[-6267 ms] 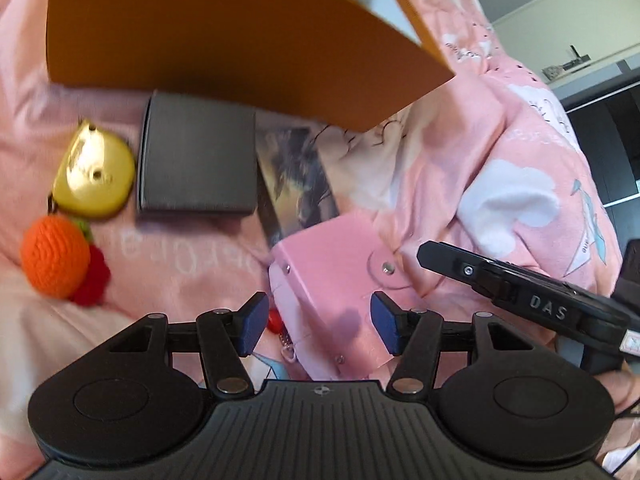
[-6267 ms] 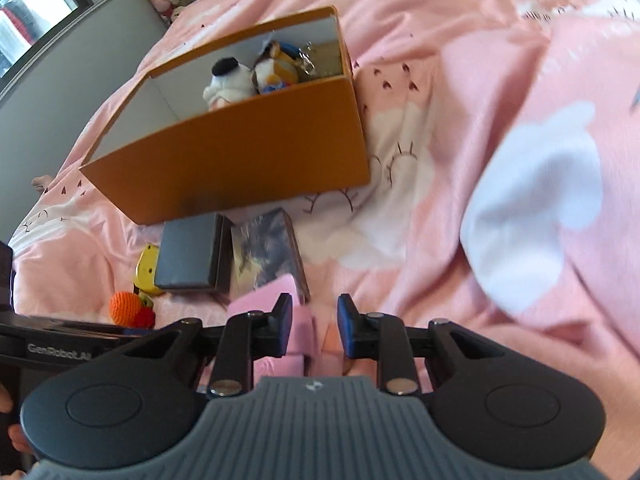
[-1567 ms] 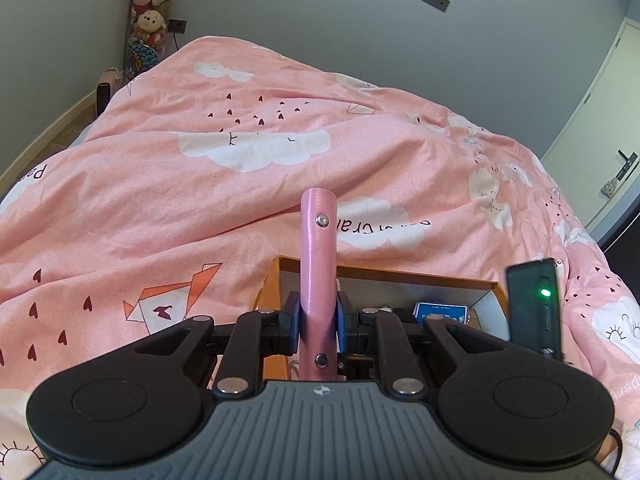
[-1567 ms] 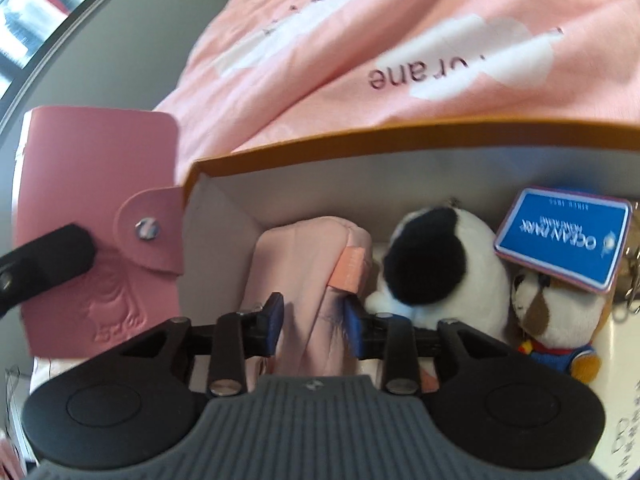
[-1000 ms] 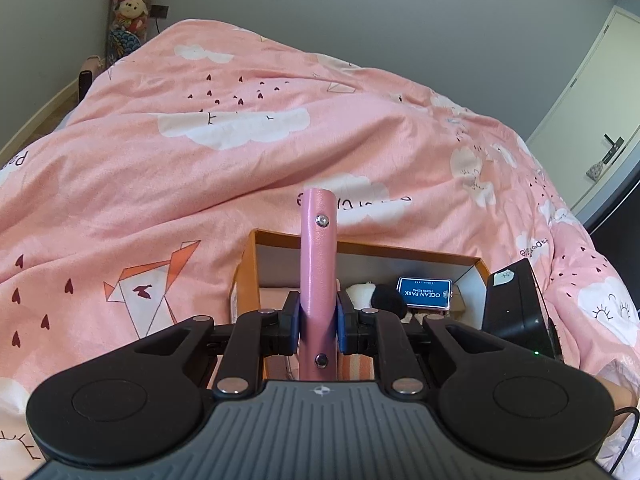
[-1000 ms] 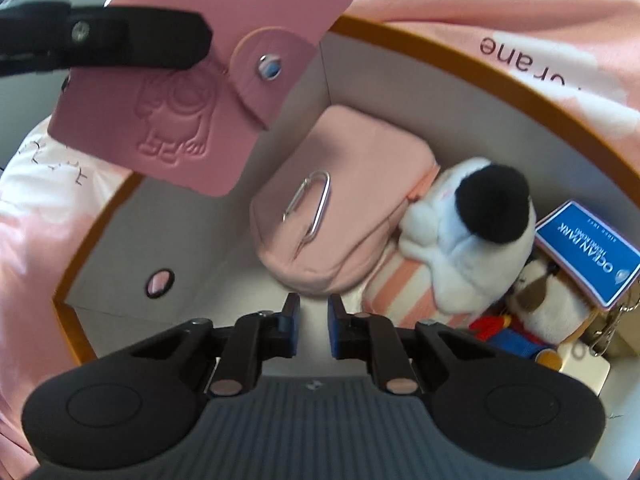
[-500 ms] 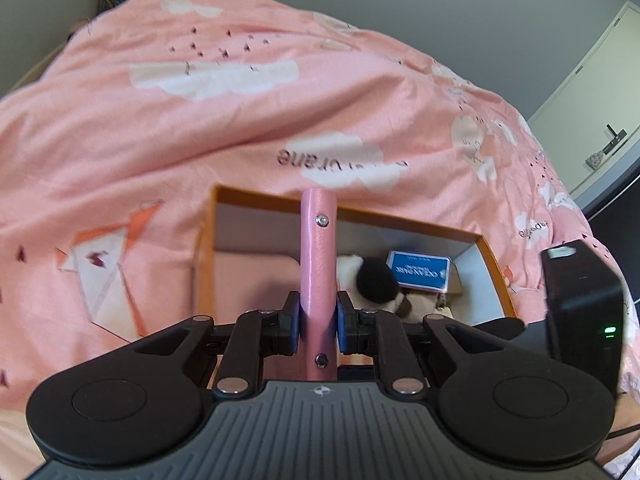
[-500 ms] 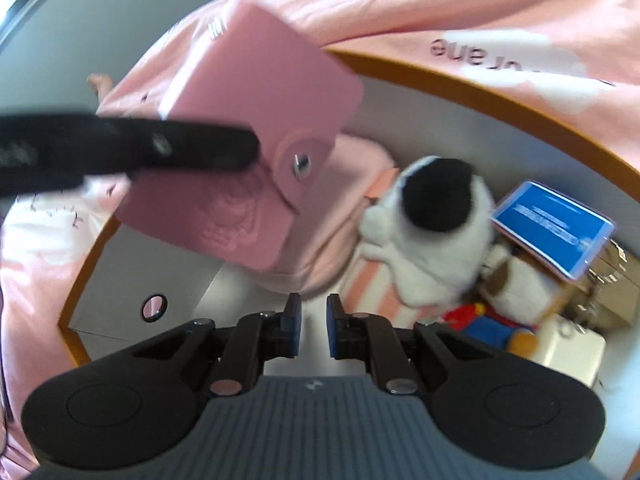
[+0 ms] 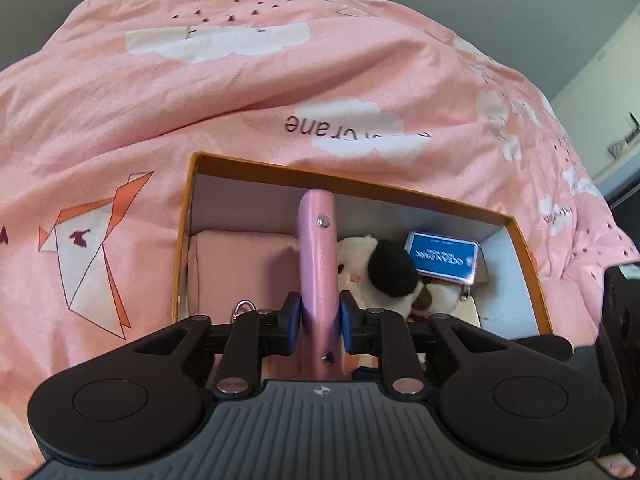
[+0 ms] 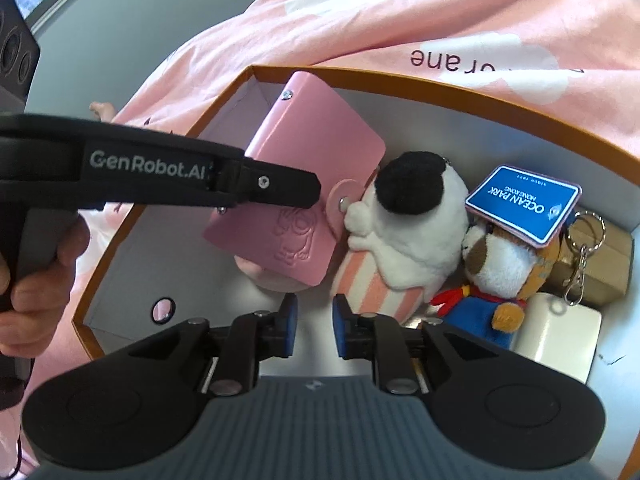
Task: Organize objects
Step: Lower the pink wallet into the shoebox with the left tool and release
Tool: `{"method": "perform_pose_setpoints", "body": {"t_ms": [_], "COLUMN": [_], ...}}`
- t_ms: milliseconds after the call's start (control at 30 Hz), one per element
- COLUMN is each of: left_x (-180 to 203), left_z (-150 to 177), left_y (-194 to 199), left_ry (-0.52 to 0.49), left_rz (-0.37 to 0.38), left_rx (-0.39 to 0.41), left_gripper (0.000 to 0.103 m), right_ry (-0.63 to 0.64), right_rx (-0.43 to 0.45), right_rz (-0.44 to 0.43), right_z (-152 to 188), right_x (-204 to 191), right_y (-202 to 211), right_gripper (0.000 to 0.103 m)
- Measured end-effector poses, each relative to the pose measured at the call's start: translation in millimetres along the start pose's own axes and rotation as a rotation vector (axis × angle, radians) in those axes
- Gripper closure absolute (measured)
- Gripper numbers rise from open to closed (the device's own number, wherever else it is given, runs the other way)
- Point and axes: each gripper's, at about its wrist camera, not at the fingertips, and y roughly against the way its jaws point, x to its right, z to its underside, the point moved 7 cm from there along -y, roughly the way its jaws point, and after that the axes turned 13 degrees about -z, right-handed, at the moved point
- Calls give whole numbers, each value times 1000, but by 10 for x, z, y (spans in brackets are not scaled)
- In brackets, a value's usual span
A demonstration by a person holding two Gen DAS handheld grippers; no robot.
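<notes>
An orange box (image 9: 360, 178) (image 10: 440, 80) lies on the pink duvet (image 9: 200, 100). My left gripper (image 9: 320, 320) reaches into it with the pink snap card holder (image 9: 318, 264) (image 10: 316, 160) standing on edge between its jaws. Those jaws are opening, and thin gaps show beside both pads. The holder's lower end leans on a pink pouch (image 9: 240, 268) (image 10: 264, 272) and touches the black-and-white plush (image 10: 412, 216). My right gripper (image 10: 314, 320) hovers over the box's near side. Its jaws are opening a little with nothing between them.
The box also holds a blue Ocean Park card (image 10: 524, 208), a small dog plush (image 10: 500, 268), a white block (image 10: 560, 328), a brown block (image 10: 600, 264) and a key ring (image 10: 584, 248). A hand (image 10: 40, 272) grips the left tool at the box's left wall.
The left gripper has sunk from above the box into it with the card holder, and its pads have eased off. The right gripper's jaws have widened slightly.
</notes>
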Motion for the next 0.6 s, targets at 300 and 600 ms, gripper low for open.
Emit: {"method": "perform_pose_setpoints", "body": {"t_ms": [300,600], "left_x": [-208,-500], "left_z": [-131,91], "left_y": [520,702], "left_ry": [-3,27], "left_rz": [-59,-121], "left_rx": [176,190], "left_gripper": [45,43], "right_ry": [13,142], "right_rx": [61,-18], "right_rz": [-9,37], "right_z": [-122,-100], "right_x": [-34,-211], "right_y": [-49,-168], "right_gripper": [81,50]}}
